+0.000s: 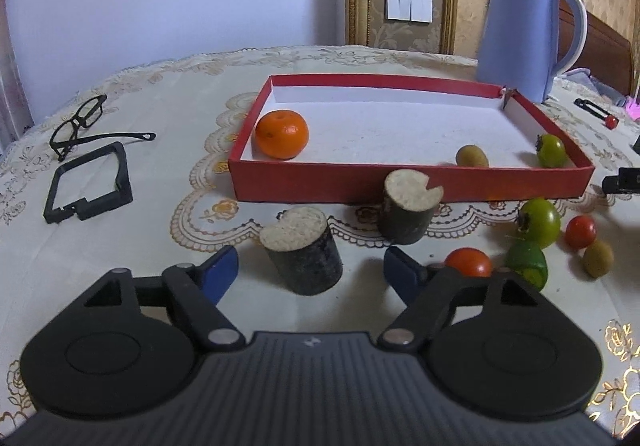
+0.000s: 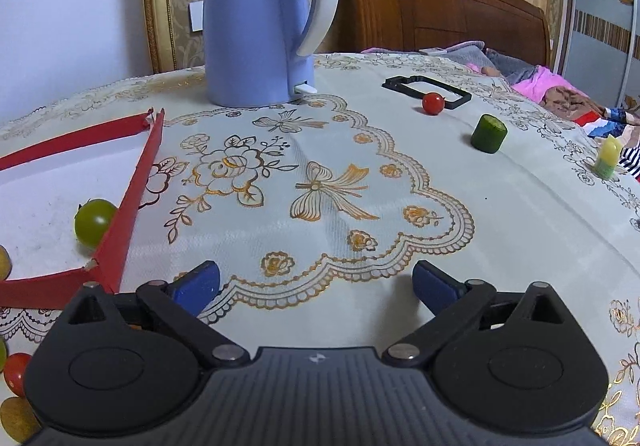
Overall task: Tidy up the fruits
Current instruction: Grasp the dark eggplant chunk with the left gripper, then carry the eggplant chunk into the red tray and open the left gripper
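Left wrist cam: sits low behind left gripper (image 1: 310, 272), which fills bottom of frame; faces fwd across the tablecloth (image 1: 168, 113) toward the wall. Close range: red box (image 1: 408, 183) at frame centre, kettle (image 1: 520, 33) upper right.

Right wrist cam: same low mount behind right gripper (image 2: 316, 286), aimed fwd across bare cloth, bed headboard (image 2: 440, 5) upper right. Kettle (image 2: 256, 17) nearer here, upper centre.

Shared btwn views: kettle, box's corner with green tomato (image 2: 94, 221) at left edge (right side of box in left view (image 1: 552, 150)), and the tablecloth.
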The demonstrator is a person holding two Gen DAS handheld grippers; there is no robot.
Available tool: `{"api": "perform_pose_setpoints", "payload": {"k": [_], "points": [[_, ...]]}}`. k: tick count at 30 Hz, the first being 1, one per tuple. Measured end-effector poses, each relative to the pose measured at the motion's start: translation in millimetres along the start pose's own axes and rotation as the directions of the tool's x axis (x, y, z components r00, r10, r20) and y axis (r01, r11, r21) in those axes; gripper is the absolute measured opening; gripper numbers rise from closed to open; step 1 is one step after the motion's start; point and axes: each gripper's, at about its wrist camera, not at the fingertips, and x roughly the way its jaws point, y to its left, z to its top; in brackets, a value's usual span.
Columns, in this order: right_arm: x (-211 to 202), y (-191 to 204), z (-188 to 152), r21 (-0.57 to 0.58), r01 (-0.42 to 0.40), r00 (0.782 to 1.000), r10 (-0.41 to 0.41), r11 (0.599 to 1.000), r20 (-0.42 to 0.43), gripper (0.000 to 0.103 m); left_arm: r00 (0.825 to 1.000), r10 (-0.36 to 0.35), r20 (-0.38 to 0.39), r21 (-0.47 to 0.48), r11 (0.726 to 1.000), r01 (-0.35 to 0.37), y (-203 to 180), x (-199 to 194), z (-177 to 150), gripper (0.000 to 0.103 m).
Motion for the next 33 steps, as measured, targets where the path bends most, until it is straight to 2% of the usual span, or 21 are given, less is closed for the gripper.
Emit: {"api": "perform_pose_setpoints", "payload": {"k": [1, 5, 10, 12, 23, 29, 33], "points": [[0.1, 0.1, 0.0, 0.002, -0.002, 1.000, 0.002, 1.000, -0.001, 0.103, 1.000, -0.006, 0.002, 0.000, 1.000, 0.006, -0.3, -0.5, -0.2, 0.073], [0.0, -0.6, 0.0, 0.006, -0.007, 1.000, 0.007, 1.000, -0.002, 0.103, 0.999, -0.029, 0.016, 0.024, 0.999, 0.029, -4.0, -3.5, -0.7, 0.046], [-0.4, -2.1, 0.0, 0.011, -0.011, 1.000, 0.011, 1.000, -0.001, 0.103, 0.999, -0.029, 0.022, 0.042, 0.999, 0.028, -8.4, -4.9, -1.3, 0.040], [-0.6, -2.8, -0.1, 0.013, -0.012, 1.000, 0.013, 1.000, 0.000, 0.103, 1.000, -0.014, 0.021, 0.042, 0.999, 0.013, -9.0, -6.2, -1.1, 0.033], [-0.7, -2.5, 0.1, 0.017, -0.016, 1.000, 0.016, 1.000, 0.001, 0.103, 1.000, -0.020, -0.001, 0.027, 0.999, 0.020, -9.2, -11.1, 7.6, 0.032], [-0.7, -2.6, 0.0, 0.017, -0.016, 1.000, 0.016, 1.000, 0.001, 0.103, 0.991, -0.061, 0.116, 0.062, 0.997, 0.055, -22.3, -28.9, 47.4, 0.032], [-0.8, -2.5, -0.2, 0.018, -0.017, 1.000, 0.017, 1.000, 0.002, 0.103, 0.992, -0.065, 0.110, 0.052, 0.997, 0.059, -31.9, -3.3, 75.8, 0.032]]}}
